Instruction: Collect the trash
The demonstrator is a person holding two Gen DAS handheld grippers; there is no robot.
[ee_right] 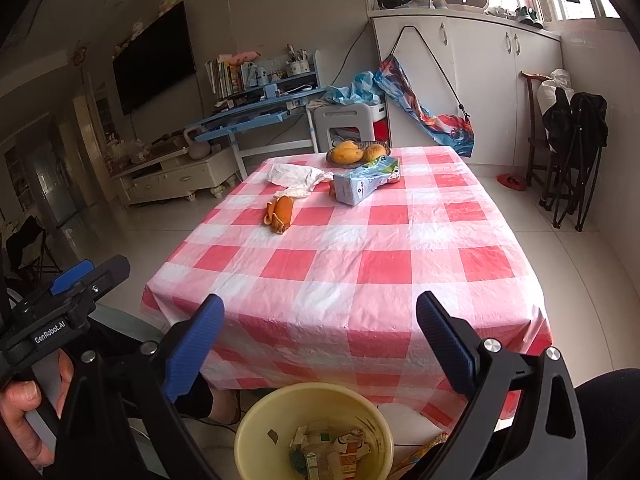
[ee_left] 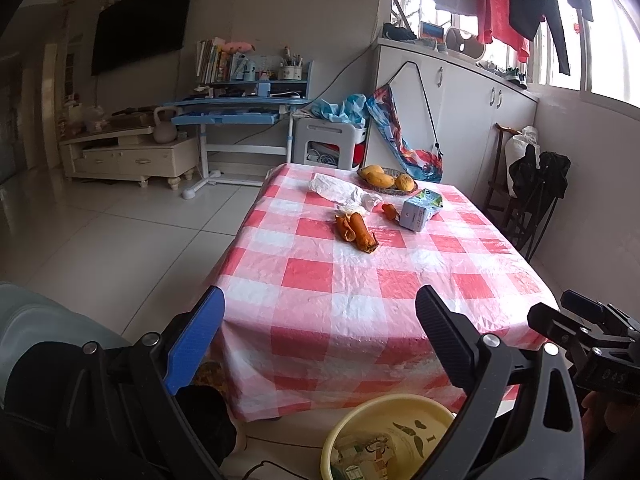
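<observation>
Yellow bin [ee_right: 256, 420] at my feet is already holding cartons and scraps, so collecting looks partly done. On the checked table [ee_right: 360, 280] orange peel [ee_right: 280, 212], a crumpled bag [ee_right: 296, 176] and a milk carton [ee_right: 360, 186] are still waiting — all well beyond my tongs. I'm holding left gripper [ee_left: 320, 312] and right gripper [ee_right: 320, 316] spread wide, gripping nothing.
</observation>
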